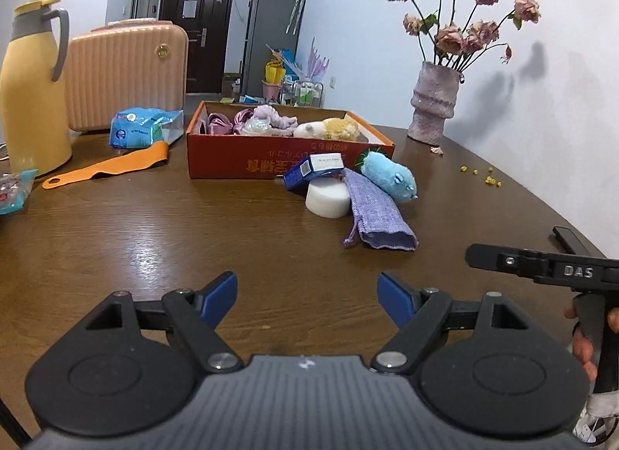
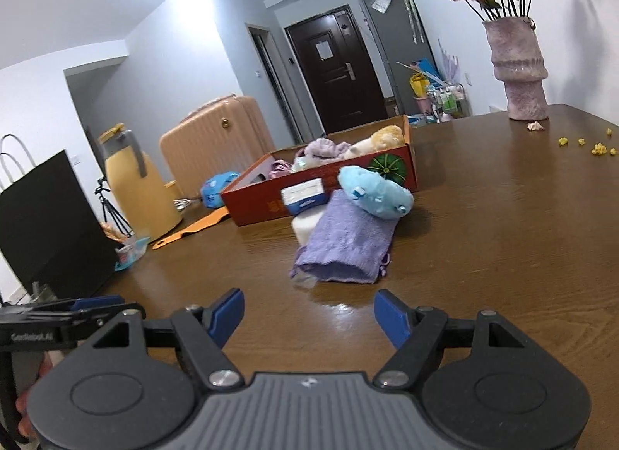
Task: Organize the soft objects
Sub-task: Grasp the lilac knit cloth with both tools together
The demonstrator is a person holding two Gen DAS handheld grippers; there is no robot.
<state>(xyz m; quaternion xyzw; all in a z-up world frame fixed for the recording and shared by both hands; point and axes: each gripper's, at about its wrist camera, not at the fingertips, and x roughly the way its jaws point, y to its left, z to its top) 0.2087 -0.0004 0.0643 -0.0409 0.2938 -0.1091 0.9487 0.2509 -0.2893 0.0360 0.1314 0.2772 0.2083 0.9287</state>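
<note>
A red cardboard box (image 1: 247, 159) (image 2: 410, 175) on the wooden table holds several soft items, among them a purple scrunchie (image 1: 271, 117) and a yellow-white plush (image 1: 332, 129). In front of it lie a blue plush toy (image 1: 392, 179) (image 2: 375, 194), a purple knitted pouch (image 1: 377, 214) (image 2: 348, 245), a white round sponge (image 1: 327, 198) (image 2: 305, 223) and a small blue-white carton (image 1: 313, 171) (image 2: 303, 196). My left gripper (image 1: 307, 297) is open and empty, well short of the pile. My right gripper (image 2: 309, 314) is open and empty, just short of the pouch.
A yellow thermos jug (image 1: 31, 90), a pink suitcase (image 1: 123, 74), a blue tissue pack (image 1: 135, 129) and an orange strip (image 1: 108, 167) stand at the left. A vase of dried roses (image 1: 435, 101) stands at the back right. A black bag (image 2: 46, 225) is at the far left.
</note>
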